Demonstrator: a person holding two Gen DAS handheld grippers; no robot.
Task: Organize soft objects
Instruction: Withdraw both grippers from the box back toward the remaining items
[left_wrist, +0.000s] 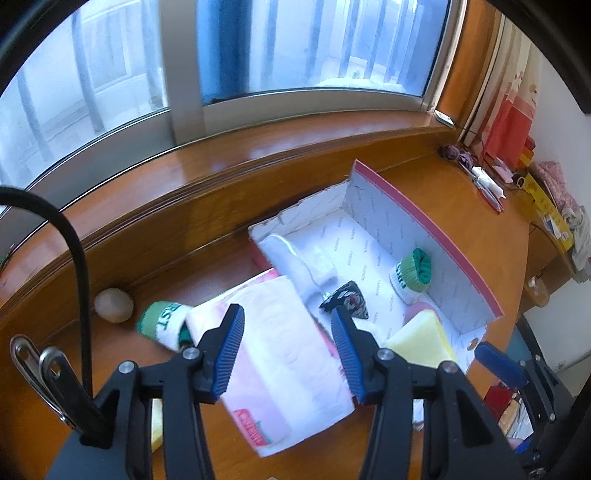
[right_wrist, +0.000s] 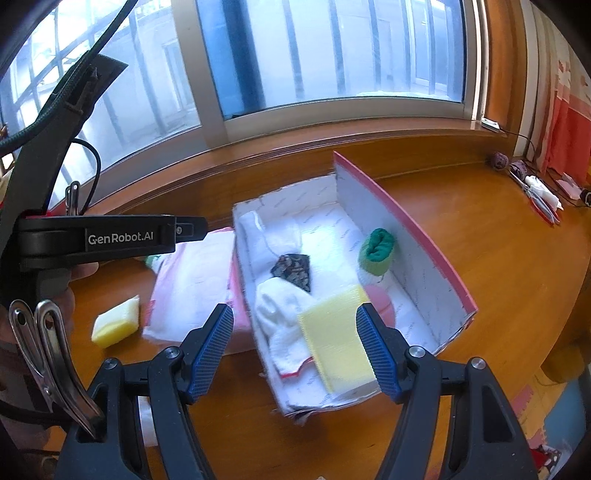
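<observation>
Both claws, left claw (left_wrist: 288, 350) and right claw (right_wrist: 295, 350), are hovering apart and empty, while socks and a sponge (right_wrist: 338, 341) are already sitting in the box (right_wrist: 424, 236), leaving a tissue pack (left_wrist: 280, 354), rolled sock (left_wrist: 164, 323) and small sponge (right_wrist: 116, 326) waiting on the tabletop (right_wrist: 480, 258).

Open box (right_wrist: 424, 266) sits mid-desk (right_wrist: 498, 258), window sill (right_wrist: 295, 147) behind it at 12 o'clock. In the box: rolled sock (right_wrist: 376, 253) at 2 o'clock against the right wall, patterned pouch (right_wrist: 293, 269) at centre, towel roll (right_wrist: 255, 236) at 10 o'clock along the left wall, sponge (right_wrist: 338, 347) at 6 o'clock beside a cloth bundle (right_wrist: 277, 317). Tissue pack (right_wrist: 192, 288) lies outside at 9 o'clock, touching the box. Second sponge (right_wrist: 116, 321) further out at 8 o'clock. Second sock (left_wrist: 166, 323) beyond the pack, egg-shaped object (left_wrist: 113, 305) just left of it.
</observation>
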